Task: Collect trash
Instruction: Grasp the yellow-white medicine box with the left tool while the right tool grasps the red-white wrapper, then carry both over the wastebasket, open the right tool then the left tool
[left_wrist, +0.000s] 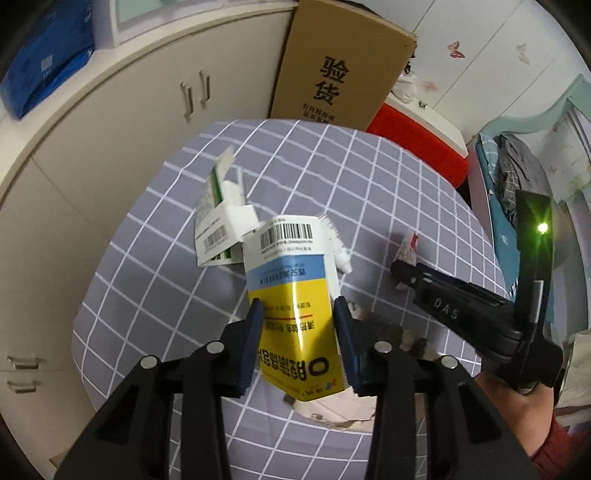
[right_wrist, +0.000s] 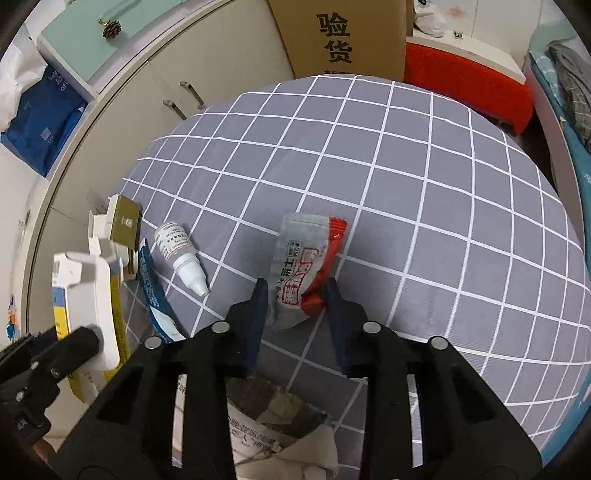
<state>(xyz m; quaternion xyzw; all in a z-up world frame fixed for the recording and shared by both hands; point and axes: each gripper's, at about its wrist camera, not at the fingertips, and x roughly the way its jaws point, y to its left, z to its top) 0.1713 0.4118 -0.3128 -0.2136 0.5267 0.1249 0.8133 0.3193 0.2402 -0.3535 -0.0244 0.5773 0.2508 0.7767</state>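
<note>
My left gripper (left_wrist: 298, 308) is shut on a yellow, blue and white medicine box (left_wrist: 291, 295) and holds it above the checked table (left_wrist: 369, 184). The same box (right_wrist: 88, 295) shows at the left of the right wrist view. My right gripper (right_wrist: 295, 291) is open, its fingers on either side of a grey and red snack wrapper (right_wrist: 306, 266) lying on the table; it shows in the left view (left_wrist: 402, 266) too. A white dropper bottle (right_wrist: 181, 254), an opened green and white box (left_wrist: 218, 229) and a blue sachet (right_wrist: 155, 291) lie nearby.
A paper bag of trash (right_wrist: 280, 428) sits at the table's near edge below both grippers. Cream cabinets (left_wrist: 110, 147) stand left, a tall cardboard box (left_wrist: 340, 66) and a red stool (left_wrist: 417, 144) behind the table, a bed (left_wrist: 517, 206) right.
</note>
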